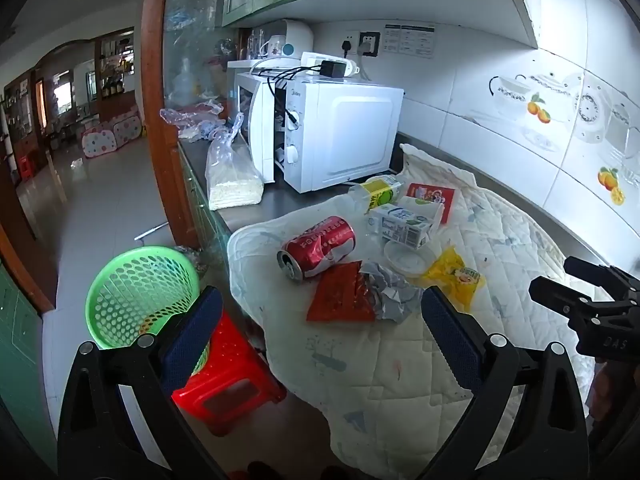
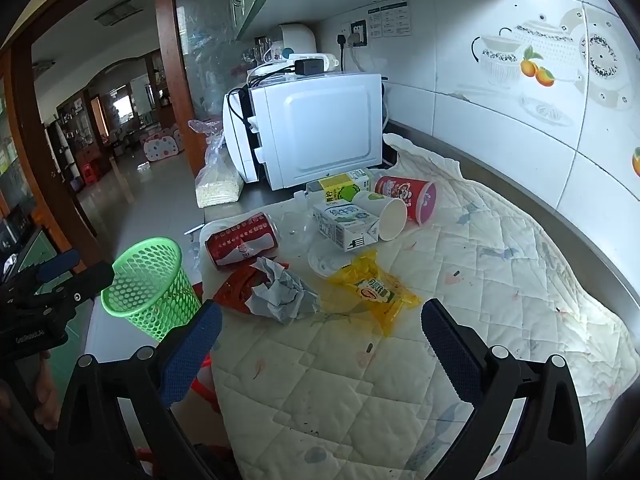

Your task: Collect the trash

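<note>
While both grippers hover above quilted cloth [image 2: 460, 280] on kitchen counter, trash lies clustered mid-cloth. Landmark: crumpled gray paper [image 2: 282, 294]. Far left of paper, off counter edge: green mesh basket [image 2: 150, 292] standing on red stool [image 1: 232, 372]. Left gripper [image 1: 320, 340] jaws spread wide, empty. Behind-left of paper: dented red can [image 2: 242, 240] on its side. Beneath paper: red wrapper [image 2: 234, 290]. Behind paper: milk carton [image 2: 346, 222], paper cups. Just right: yellow packet [image 2: 374, 292]. Right gripper [image 2: 320, 344] jaws spread wide, empty.

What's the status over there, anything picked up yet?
Left hand-held gripper open, empty. Right hand-held gripper open, empty. Trash, can included, on the cloth; basket beside counter. Nothing blocking.
</note>
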Action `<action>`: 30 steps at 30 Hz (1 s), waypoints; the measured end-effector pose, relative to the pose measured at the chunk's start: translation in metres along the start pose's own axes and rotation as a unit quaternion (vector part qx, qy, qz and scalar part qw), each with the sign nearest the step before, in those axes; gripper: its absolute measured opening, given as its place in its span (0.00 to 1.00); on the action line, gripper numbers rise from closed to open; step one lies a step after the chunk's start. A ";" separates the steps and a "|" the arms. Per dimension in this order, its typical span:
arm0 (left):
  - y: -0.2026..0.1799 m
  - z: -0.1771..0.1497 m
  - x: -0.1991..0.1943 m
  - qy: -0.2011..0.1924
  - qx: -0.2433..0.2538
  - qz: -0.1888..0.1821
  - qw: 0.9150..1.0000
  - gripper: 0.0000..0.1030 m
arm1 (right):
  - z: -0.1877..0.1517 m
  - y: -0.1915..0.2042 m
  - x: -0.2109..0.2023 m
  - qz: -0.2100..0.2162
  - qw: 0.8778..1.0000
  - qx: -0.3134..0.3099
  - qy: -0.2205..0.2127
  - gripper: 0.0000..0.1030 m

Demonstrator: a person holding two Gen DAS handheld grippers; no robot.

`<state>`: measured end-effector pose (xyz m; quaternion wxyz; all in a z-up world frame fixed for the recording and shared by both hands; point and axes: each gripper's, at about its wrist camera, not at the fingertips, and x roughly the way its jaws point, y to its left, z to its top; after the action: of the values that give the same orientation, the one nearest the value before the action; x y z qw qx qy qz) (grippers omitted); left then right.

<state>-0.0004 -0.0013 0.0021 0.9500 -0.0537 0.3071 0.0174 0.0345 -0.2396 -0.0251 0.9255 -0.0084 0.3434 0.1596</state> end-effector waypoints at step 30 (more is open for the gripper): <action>0.003 0.001 -0.002 -0.006 -0.003 0.005 1.000 0.95 | 0.000 0.004 0.001 0.004 1.000 -0.006 -0.004 0.94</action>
<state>-0.0018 0.0015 0.0036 0.9517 -0.0551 0.3012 0.0232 0.0342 -0.2350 -0.0251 0.9262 -0.0115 0.3387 0.1652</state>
